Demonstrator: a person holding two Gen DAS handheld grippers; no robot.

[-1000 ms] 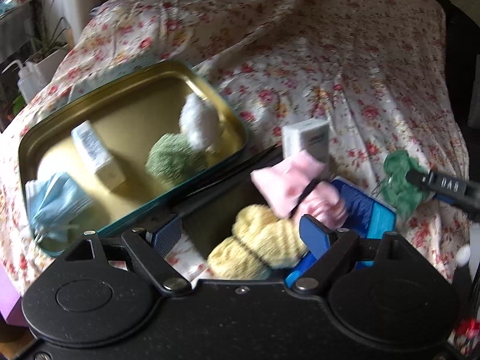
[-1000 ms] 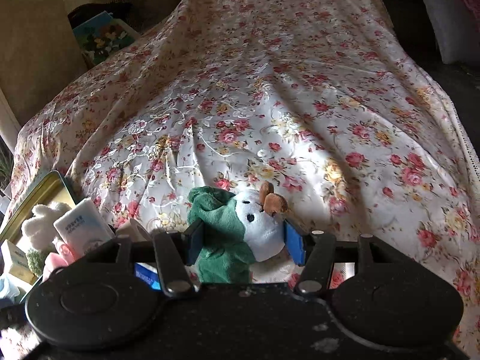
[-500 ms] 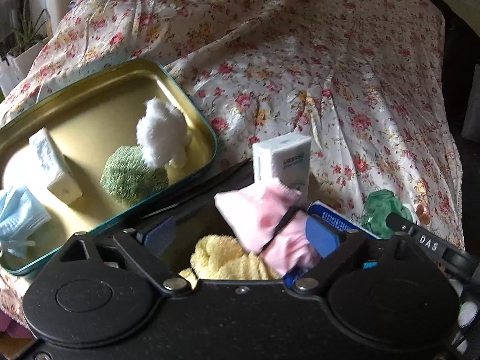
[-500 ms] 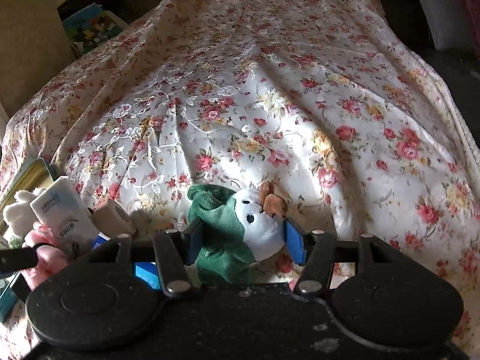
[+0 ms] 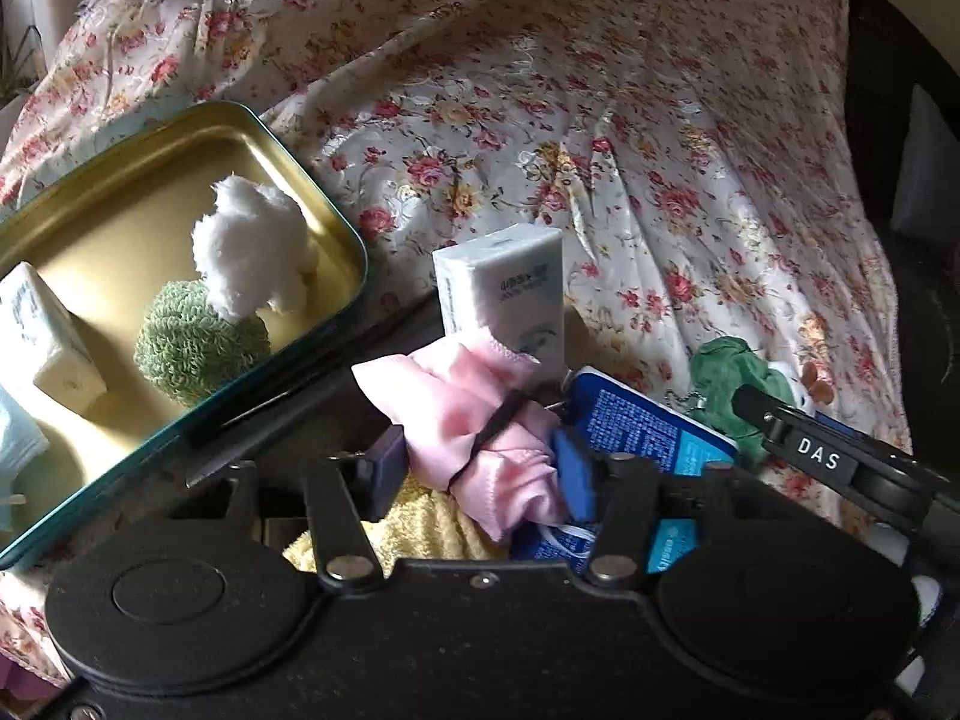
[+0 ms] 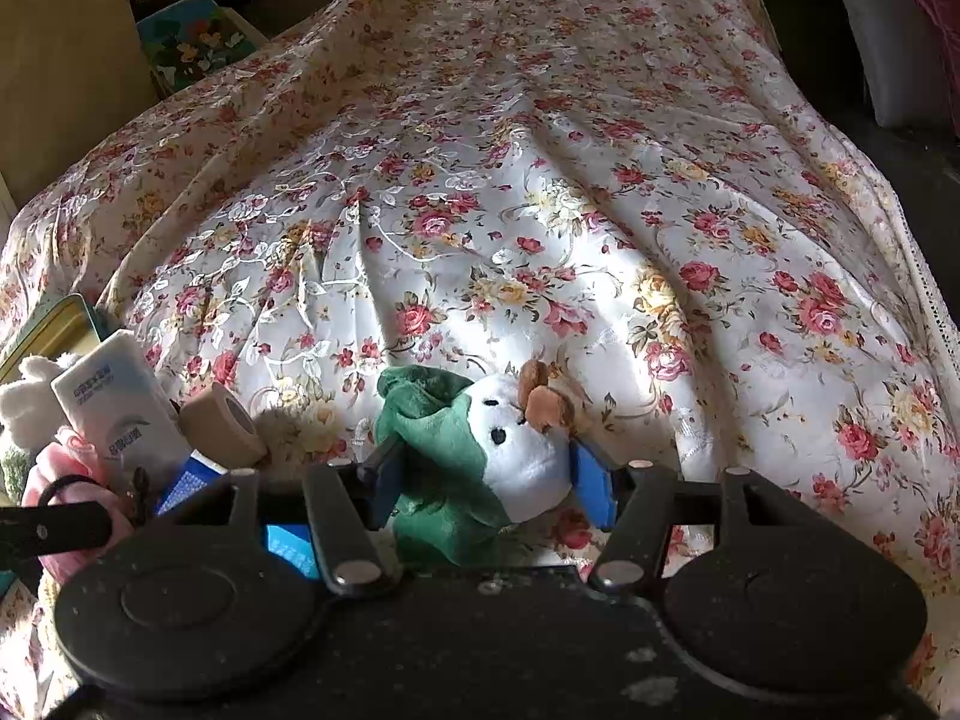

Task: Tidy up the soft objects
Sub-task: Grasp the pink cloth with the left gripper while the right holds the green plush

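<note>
My left claw (image 5: 477, 474) is closing on the pink cloth bundle (image 5: 474, 420). The bundle, bound by a black band, sits between the blue pads, and both pads appear to touch its sides, though the far pad's contact is partly hidden by a fold. The landmark for all positions below is the open gold tin (image 5: 336, 228) lying on the floral bedspread (image 5: 600, 150).

Inside the tin:
- a white fluffy toy (image 5: 252, 252), near the corner closest to the bundle;
- a green knitted ball (image 5: 195, 342), touching the white toy;
- a small white box (image 5: 48, 342), further in from the ball;
- a pale blue cloth (image 5: 15, 444) at the tin's edge, cut off by the frame.

Outside the tin, on the bundle's side:
- a white carton (image 5: 510, 294), standing upright just behind the pink bundle;
- a yellow knitted piece (image 5: 420, 528), under the bundle and close to my claw;
- a blue packet (image 5: 642, 426), just beside the bundle, farther from the tin;
- a roll of tan tape (image 6: 222, 423), beside the carton.

My right claw (image 6: 489, 477) is part-way closed, gripping a green and white plush toy (image 6: 480, 450) by both sides. It is farther from the tin than the blue packet.
</note>
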